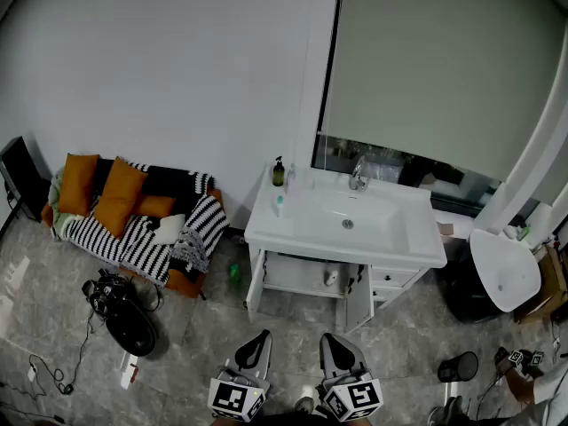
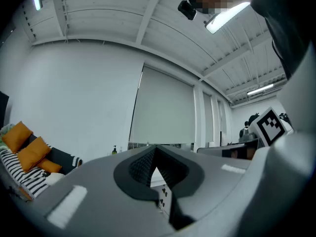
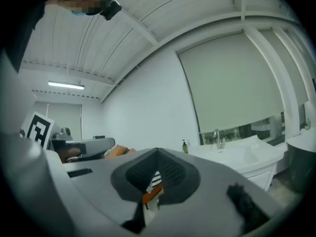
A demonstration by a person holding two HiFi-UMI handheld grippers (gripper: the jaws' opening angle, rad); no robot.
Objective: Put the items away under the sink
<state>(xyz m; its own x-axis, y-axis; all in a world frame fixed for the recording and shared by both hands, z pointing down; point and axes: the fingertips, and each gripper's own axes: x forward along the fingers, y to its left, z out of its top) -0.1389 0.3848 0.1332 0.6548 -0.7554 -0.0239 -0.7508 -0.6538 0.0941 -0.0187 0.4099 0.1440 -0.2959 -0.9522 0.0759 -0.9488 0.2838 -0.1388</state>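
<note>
Sink (image 1: 266,231) standing ahead over open cabinet (image 1: 293,275); left claw (image 1: 259,339) and right claw (image 1: 332,341) both hanging pressed together, empty.

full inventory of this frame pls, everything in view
vanity: 1, white, centre, doors open
faucet: 1, metal, back of the basin
pump bottle: 1, dark, vanity's back left corner
sofa: 1, orange, left of vanity
cushions: 2, orange, on sofa
throw: 1, black-white striped, on sofa
blind: 1, pale, over window
tub: 1, white, right of vanity
left gripper: grey, bottom centre, jaws shut, empty
right gripper: grey, beside it, jaws shut, empty
</note>
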